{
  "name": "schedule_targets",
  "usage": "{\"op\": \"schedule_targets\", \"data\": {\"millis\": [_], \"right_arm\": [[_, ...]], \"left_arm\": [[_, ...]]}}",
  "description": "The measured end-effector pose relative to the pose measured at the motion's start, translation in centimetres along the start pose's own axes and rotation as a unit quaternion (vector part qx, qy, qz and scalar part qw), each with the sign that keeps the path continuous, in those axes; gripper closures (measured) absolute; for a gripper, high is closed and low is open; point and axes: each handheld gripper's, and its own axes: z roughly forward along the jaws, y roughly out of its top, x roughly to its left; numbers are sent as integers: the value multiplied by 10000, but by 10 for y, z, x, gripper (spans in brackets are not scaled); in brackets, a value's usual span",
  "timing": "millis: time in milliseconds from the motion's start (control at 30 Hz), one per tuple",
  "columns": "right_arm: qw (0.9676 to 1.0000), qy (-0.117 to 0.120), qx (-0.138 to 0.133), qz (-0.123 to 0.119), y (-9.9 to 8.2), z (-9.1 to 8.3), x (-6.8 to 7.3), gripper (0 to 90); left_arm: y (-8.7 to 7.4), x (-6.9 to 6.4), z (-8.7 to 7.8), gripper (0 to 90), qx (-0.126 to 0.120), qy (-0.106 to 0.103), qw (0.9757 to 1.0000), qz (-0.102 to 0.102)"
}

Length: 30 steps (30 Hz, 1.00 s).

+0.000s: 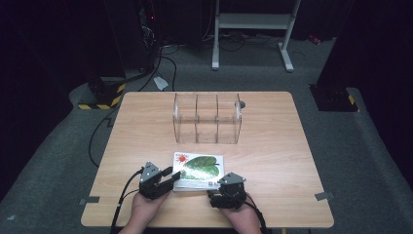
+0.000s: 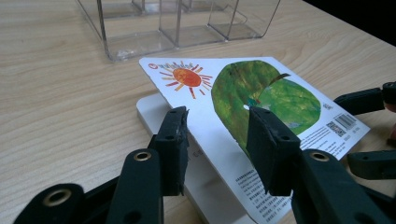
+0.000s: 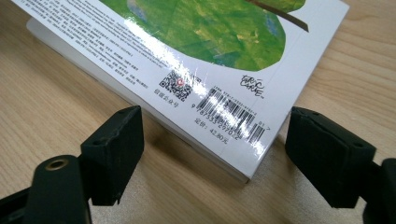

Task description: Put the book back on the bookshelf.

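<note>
A picture book point(image 1: 198, 168) with a green leaf and a red sun on its cover lies flat near the table's front edge. In the left gripper view its cover point(image 2: 261, 88) sits askew over a white slab point(image 2: 149, 109) beneath. My left gripper point(image 1: 174, 175) point(image 2: 217, 116) is at the book's left edge, open, with the cover's edge between its jaws. My right gripper point(image 1: 225, 183) point(image 3: 212, 126) is open too. Its jaws stand wide on either side of the near corner with the barcode point(image 3: 229, 116), without touching it.
A clear plastic organiser point(image 1: 207, 119) point(image 2: 140, 42) with three compartments stands at the table's far middle, and a small grey thing point(image 1: 242, 104) lies by its right end. Bare wood point(image 1: 272, 156) surrounds the book. On the floor are cables, a striped base point(image 1: 102, 97) and a white frame point(image 1: 253, 22).
</note>
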Motion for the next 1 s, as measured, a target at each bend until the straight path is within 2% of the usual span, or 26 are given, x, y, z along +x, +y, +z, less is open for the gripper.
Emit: {"op": "schedule_targets", "data": {"millis": [100,133,200,367,433,500,567,600,767,867,967,1000], "right_arm": [[9999,20,-133,83,-1,-2,-2,245],[9997,62,-121,189,-1,-3,-2,246],[9996,92,-106,233,-1,-3,-3,245],[9997,38,-174,141,-1,-3,-3,255],[9997,49,-171,170,-1,-3,-3,257],[9995,51,-211,211,-2,-4,-3,267],[9995,51,-214,207,-2,-5,-3,268],[9995,46,-208,214,-2,-5,-3,268],[9996,22,-202,196,-2,-4,-2,268],[9997,2,-203,161,-2,-4,-2,269],[9997,-16,-200,140,-2,-4,-1,269],[9997,-14,-198,152,-2,-4,-1,269]], "left_arm": [[0,1,0,582,0,-6,10000,48],[0,1,0,582,0,-6,10000,48],[-1,3,2,580,80,-32,10000,-19],[-1,4,3,567,98,-54,9999,-8],[-1,3,3,564,95,-83,9999,-58],[-1,3,3,524,96,-83,9999,-52],[-1,4,5,488,110,-77,9999,-100],[-1,5,5,469,123,-120,9996,-206],[0,7,9,416,209,-253,9991,-286],[1,11,16,389,343,-368,9976,-477],[2,13,20,375,435,-441,9967,-533],[3,14,23,375,489,-533,9956,-598]]}}
